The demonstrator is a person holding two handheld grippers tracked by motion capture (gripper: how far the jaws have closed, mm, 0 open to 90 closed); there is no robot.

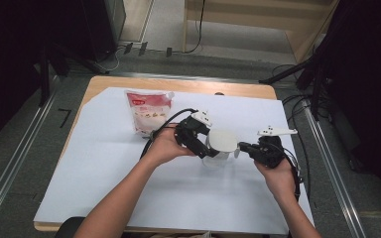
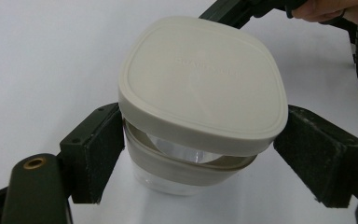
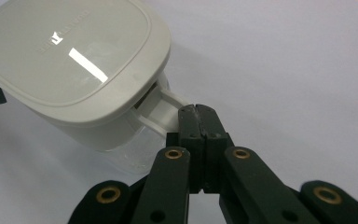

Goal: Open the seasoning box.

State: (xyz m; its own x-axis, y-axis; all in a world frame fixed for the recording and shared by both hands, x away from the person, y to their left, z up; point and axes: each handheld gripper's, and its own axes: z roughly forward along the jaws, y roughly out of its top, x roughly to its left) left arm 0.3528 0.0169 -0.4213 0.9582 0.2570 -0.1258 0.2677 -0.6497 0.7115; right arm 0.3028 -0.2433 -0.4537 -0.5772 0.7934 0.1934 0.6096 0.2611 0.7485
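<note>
Right gripper view looks along two black jaws pressed flat together, and the right gripper (image 3: 197, 112) pinches between their tips a pale tab (image 3: 161, 107) that sticks out from under the lid (image 3: 72, 56) of a clear container (image 3: 130, 149). Just beyond the tips the lid sits tilted, raised on the side facing this gripper, with the clear wall below it.

Left gripper view has the same container (image 2: 177, 179) standing between the two padded jaws of the left gripper (image 2: 200, 154). The pad on one side lies against the container's grey band under the lid (image 2: 203, 81); the pad on the other side sits close to the lid's edge, and whether it presses there cannot be told. Past the lid, the right gripper and the hand holding it come in from the far side.

High view sets both hands on a white sheet (image 1: 104, 188), the left gripper (image 1: 198, 141) and right gripper (image 1: 245, 147) meeting at the container (image 1: 218, 156). Farther off, beyond the left gripper, a pouch (image 1: 146, 111) with a red top stands on the sheet.
</note>
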